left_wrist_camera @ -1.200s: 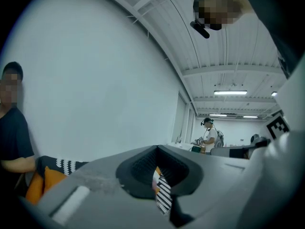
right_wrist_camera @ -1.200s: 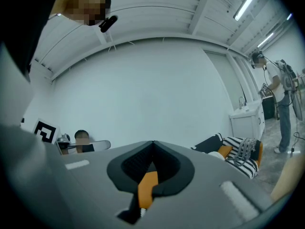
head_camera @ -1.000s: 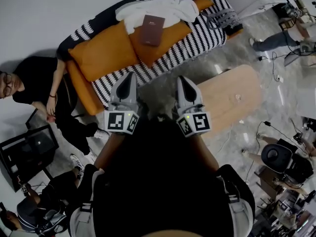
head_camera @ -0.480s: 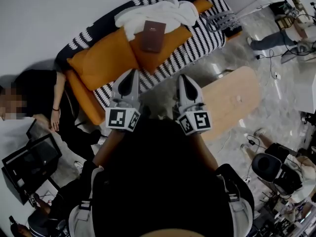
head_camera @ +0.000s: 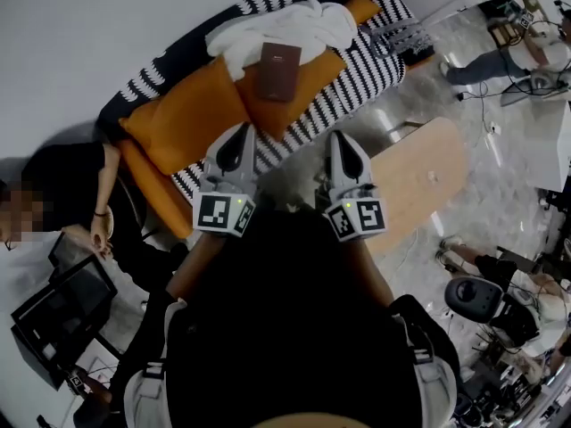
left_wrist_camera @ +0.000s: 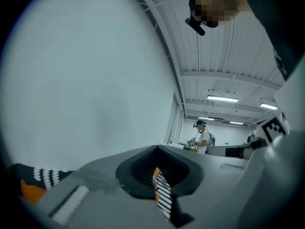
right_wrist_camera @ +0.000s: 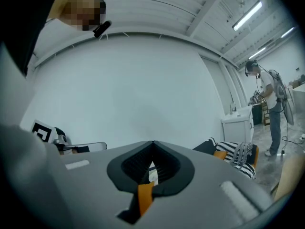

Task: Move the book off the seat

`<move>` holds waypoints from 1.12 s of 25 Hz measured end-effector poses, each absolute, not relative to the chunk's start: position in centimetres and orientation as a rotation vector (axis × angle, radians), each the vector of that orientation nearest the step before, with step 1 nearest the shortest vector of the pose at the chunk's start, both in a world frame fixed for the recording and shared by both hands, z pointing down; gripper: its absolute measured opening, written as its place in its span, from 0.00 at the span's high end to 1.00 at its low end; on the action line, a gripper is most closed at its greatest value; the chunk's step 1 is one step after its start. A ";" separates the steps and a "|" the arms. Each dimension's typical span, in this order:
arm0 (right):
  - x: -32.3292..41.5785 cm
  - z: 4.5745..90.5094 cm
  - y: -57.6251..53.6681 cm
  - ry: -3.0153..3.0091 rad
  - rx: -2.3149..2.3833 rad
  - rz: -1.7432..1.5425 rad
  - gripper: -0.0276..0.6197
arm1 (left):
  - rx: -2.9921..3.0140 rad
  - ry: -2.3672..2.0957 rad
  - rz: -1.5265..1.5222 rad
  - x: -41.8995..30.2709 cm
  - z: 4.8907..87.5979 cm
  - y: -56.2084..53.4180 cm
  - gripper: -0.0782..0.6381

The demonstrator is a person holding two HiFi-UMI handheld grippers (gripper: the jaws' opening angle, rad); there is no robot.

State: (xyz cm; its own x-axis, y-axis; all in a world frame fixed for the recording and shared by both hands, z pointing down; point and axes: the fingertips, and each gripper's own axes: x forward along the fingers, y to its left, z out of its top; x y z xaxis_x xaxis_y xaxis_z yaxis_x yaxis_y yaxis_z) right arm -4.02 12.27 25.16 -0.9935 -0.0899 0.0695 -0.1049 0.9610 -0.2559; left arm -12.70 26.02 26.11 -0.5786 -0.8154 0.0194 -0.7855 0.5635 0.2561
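The dark brown book (head_camera: 278,71) lies flat — closed — on the orange cushion (head_camera: 294,83).

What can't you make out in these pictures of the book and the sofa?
Book: its cover print is too small to read in the head view.
Left gripper view: the left gripper blocks the book. Only a striped sliver of sofa shows past its shut jaws.
Right gripper view: the right gripper, jaws shut, leaves only orange and white slivers.
Seat under the white cloth: covered in the head view.
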 end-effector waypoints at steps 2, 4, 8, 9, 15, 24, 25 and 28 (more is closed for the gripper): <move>-4.8 25.1 12.6 -3.056 0.170 0.398 0.95 | 1.385 -2.646 -0.333 -13.4 26.1 26.4 0.88; -5.6 25.1 13.0 -3.057 0.186 0.392 0.95 | 1.401 -2.641 -0.328 -14.2 26.2 26.9 0.88; -6.4 25.0 13.6 -3.055 0.206 0.377 0.95 | 1.404 -2.630 -0.340 -14.8 26.5 27.9 0.88; -6.5 25.0 13.6 -3.056 0.209 0.374 0.95 | 1.401 -2.627 -0.345 -14.9 26.6 28.1 0.88; -7.8 24.3 13.2 -3.073 0.228 0.362 0.95 | 1.398 -2.625 -0.358 -15.6 26.6 28.5 0.88; -10.5 24.8 11.7 -3.081 0.213 0.354 0.95 | 1.369 -2.647 -0.352 -17.8 27.3 28.3 0.88; -10.8 24.8 11.5 -3.082 0.209 0.355 0.95 | 1.368 -2.647 -0.350 -18.1 27.4 28.1 0.88; -12.0 25.1 10.6 -3.085 0.191 0.362 0.95 | 1.363 -2.646 -0.349 -19.1 27.7 27.0 0.88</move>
